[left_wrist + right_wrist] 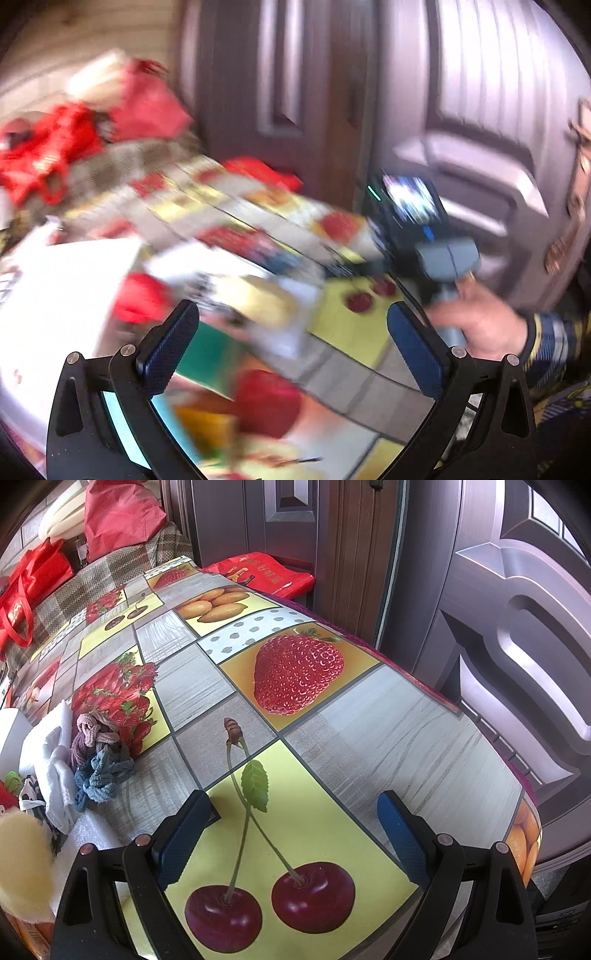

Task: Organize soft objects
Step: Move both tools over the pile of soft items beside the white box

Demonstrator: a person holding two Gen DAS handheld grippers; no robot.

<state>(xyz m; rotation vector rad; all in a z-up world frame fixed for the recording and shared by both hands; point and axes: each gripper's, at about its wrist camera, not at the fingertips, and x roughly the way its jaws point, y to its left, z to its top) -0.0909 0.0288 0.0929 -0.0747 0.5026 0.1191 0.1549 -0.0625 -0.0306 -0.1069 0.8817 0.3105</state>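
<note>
My right gripper (291, 834) hangs with its jaws wide apart and nothing between them, over the cherry print on the tablecloth (388, 716). The soft things lie at the left edge of this frame: a knotted cord bundle (99, 755), long axis running up-frame, touching white cloth (55, 760), and a yellow sponge (22, 860) lower left. My left gripper (291, 347), also spread and empty, looks nearer them. Its blurred view shows my right hand (480, 325); the right view does not.

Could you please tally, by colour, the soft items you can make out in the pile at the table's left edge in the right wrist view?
White cloth: 1
Pink-purple-blue knotted rope: 1
Yellow sponge: 1
Total: 3; further items at the edge are too cropped to count.
</note>
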